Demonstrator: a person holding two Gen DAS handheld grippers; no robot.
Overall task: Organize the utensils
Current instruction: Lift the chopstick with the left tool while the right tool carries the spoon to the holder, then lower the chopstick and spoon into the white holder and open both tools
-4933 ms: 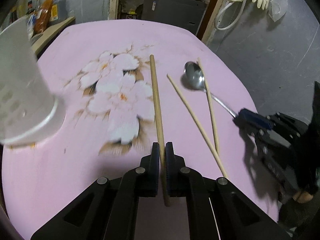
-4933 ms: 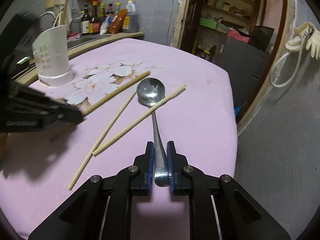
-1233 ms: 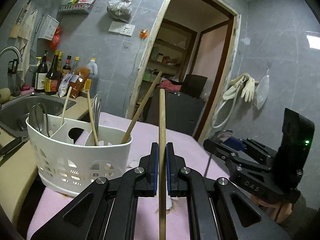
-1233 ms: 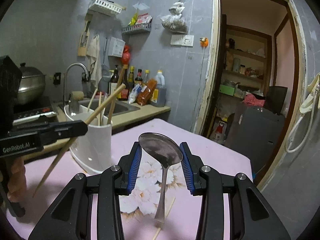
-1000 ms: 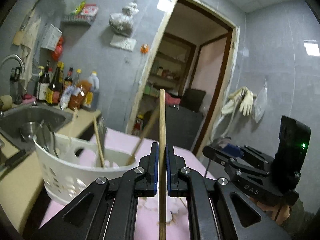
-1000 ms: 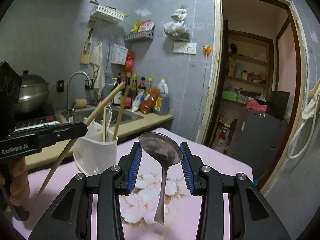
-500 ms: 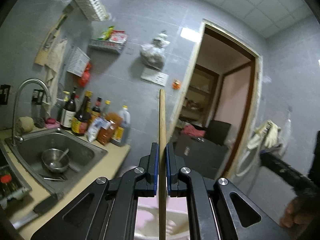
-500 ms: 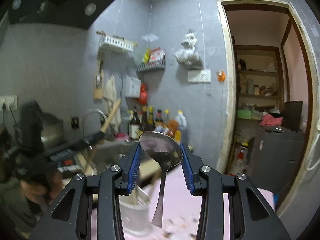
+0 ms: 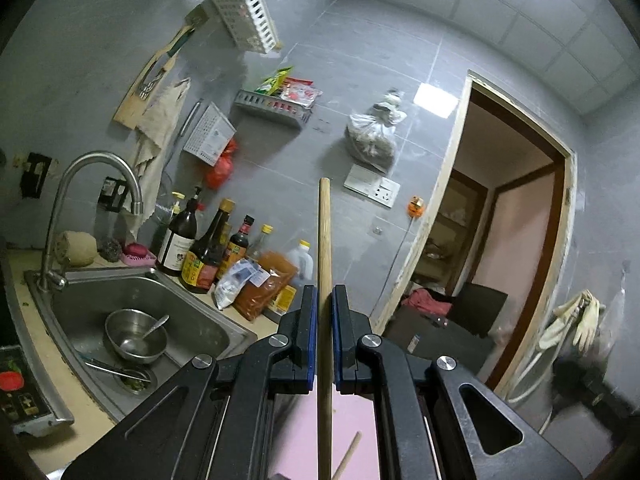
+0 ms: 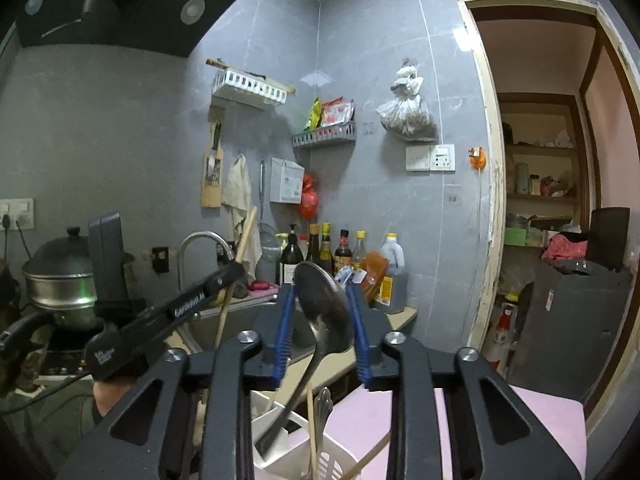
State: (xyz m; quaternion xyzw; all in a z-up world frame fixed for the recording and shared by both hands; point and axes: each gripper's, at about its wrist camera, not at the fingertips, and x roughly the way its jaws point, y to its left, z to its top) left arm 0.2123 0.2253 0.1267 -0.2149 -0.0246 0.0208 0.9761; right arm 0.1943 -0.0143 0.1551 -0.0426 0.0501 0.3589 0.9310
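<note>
The left gripper (image 9: 325,292) pointed level at the kitchen wall. Its jaws were pinched narrow on a wooden chopstick (image 9: 324,240), which stood upright between the blue pads and ran from six o'clock up past the fingertips towards twelve. Below the jaws lay a strip of the pink table (image 9: 296,440), and the tip of a second chopstick (image 9: 348,456) leaned in at about five o'clock. The sink (image 9: 72,304) sat at eight o'clock with a steel bowl (image 9: 136,340) in it, and a row of bottles (image 9: 200,256) stood on the counter at nine o'clock from the gripper.

The right gripper (image 10: 320,292) held a spoon (image 10: 324,312) by its bowl, with a pad against each edge. Its jaws had just been closing, with the spoon's bowl between them. The spoon hung tilted, its handle slanting down towards seven o'clock, and the handle's end reached inside the white holder (image 10: 276,420) at six o'clock. The holder stood on the table near the counter edge and also held a chopstick (image 10: 310,420) and a fork handle (image 10: 322,404). In this view the left gripper showed at nine o'clock, its chopstick crossing in front of the tap (image 10: 200,240).
</note>
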